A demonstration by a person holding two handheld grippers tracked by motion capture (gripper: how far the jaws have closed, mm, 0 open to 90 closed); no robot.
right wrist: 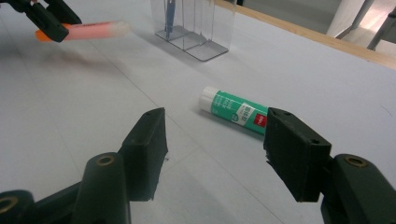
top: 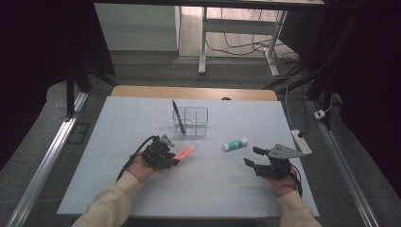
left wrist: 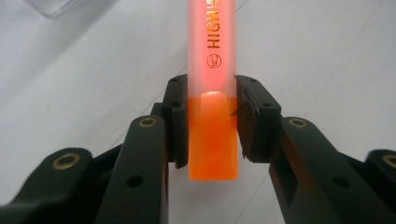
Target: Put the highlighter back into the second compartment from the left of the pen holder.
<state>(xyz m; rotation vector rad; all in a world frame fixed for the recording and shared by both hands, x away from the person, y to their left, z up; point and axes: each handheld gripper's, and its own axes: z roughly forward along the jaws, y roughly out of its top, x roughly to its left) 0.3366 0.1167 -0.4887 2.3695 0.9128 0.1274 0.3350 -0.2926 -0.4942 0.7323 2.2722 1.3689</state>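
Orange highlighter [left wrist: 212, 93] is sitting clamped in the left gripper [left wrist: 212, 119]; right gripper [right wrist: 212, 154] is gaping empty near a glue stick [right wrist: 233, 112].

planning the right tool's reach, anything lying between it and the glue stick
Nothing: in the right gripper view only bare white table lies between the open right tool and the glue stick. The high view agrees.

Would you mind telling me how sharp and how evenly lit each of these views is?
High view: table lit, surroundings dark. Left gripper view: orange highlighter glows brightly between the pads, its print crisp. Right gripper view: glue stick fairly sharp, the far highlighter smeared.
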